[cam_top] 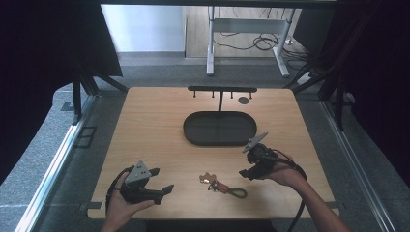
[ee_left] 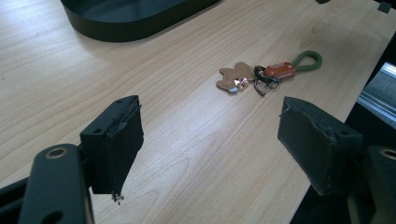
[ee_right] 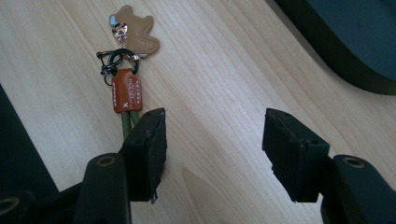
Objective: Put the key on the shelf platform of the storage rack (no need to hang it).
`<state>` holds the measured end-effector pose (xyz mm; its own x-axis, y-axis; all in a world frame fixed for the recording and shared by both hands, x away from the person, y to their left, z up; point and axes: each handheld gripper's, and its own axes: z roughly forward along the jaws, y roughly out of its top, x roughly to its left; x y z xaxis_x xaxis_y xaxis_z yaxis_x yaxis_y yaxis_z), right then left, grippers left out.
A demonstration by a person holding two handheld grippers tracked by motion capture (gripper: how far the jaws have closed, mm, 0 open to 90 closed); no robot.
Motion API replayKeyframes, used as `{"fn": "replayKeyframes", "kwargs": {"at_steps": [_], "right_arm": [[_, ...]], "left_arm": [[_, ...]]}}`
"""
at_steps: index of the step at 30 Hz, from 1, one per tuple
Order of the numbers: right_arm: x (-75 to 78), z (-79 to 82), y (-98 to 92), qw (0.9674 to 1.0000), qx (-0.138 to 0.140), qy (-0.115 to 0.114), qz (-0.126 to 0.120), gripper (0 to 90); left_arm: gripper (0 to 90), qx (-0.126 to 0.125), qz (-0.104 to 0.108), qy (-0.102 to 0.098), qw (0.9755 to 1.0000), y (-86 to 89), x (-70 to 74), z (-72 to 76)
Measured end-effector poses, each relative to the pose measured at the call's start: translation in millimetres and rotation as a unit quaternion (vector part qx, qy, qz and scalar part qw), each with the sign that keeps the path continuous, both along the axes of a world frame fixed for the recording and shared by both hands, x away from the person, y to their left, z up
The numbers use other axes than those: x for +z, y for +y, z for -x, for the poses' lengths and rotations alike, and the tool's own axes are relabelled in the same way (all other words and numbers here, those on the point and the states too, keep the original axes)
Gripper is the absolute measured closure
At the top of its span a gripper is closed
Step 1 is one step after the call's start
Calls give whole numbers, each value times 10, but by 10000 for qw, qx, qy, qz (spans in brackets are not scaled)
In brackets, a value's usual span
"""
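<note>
From above, the keychain (cam_top: 221, 185) is lying on the table (cam_top: 159, 121) between the spread left gripper (cam_top: 161, 181) and the right gripper (cam_top: 245, 162). In the left gripper view, jaws are gaping, keychain (ee_left: 268, 74) beyond. In the right gripper view, jaws are standing apart, the keychain (ee_right: 126, 70) lying just beside one.

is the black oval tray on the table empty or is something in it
Empty. The black oval tray shows only its bare dark floor in the high view; the keychain with the tan leather bear and green loop lies outside it on the wooden table.

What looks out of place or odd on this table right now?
The keychain lies loose near the front edge of the wooden table, outside the black oval tray and off the hook rack behind it. Nothing looks spilled or damaged.
</note>
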<state>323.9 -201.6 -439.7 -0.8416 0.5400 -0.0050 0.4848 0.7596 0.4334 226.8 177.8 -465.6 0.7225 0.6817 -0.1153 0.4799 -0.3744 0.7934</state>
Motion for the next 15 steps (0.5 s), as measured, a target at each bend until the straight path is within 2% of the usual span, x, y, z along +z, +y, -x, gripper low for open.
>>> {"fn": "replayKeyframes", "kwargs": {"at_steps": [15], "right_arm": [[-116,11,171,9996,205,125,146,407]], "left_arm": [[223,-19,-33,4,10000,-15,11,11]]}}
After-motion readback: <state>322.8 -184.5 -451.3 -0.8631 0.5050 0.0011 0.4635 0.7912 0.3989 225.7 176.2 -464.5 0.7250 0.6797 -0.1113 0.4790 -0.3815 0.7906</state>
